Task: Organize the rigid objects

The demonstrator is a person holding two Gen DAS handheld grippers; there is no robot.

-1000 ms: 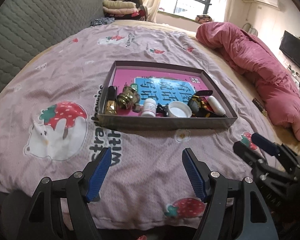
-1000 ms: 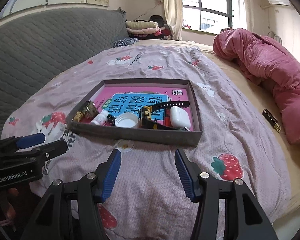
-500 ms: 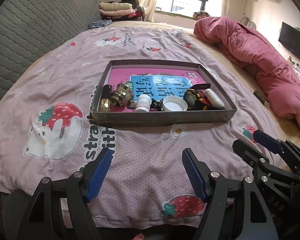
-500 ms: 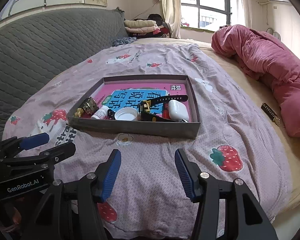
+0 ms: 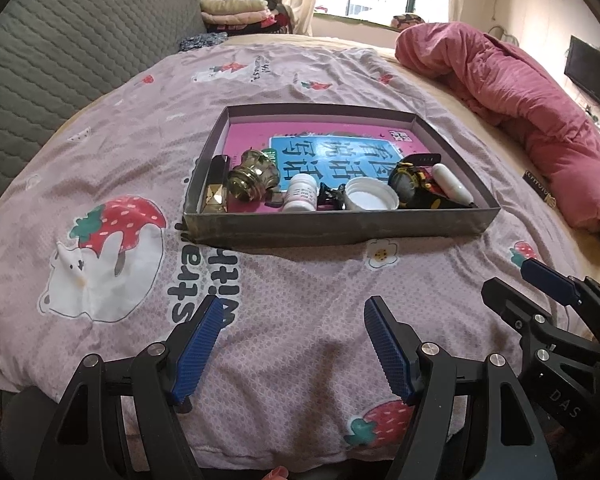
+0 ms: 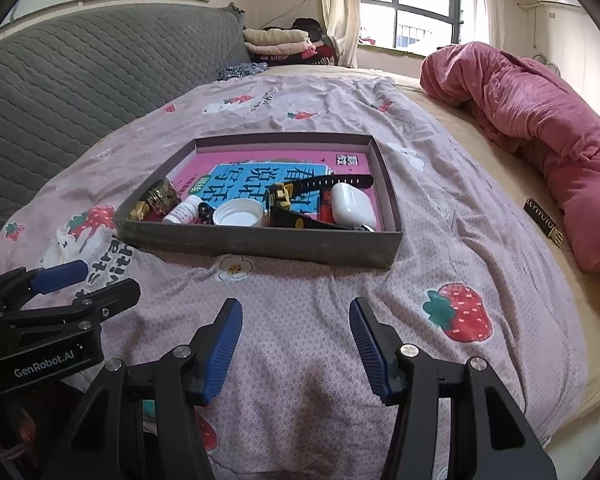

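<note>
Both my grippers, left [image 5: 292, 344] and right [image 6: 296, 340], hang spread and empty above the bedsheet [image 5: 300, 280]. The clutter sits in the tray [image 5: 340, 228]. That brass knob [image 5: 252, 176] looks heavy and slick; I'd pinch its narrow neck.

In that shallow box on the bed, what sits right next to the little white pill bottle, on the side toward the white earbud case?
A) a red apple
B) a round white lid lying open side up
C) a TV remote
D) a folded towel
B: past a small black clip, the round white lid lies open side up between the pill bottle and the earbud case in the box.
</note>
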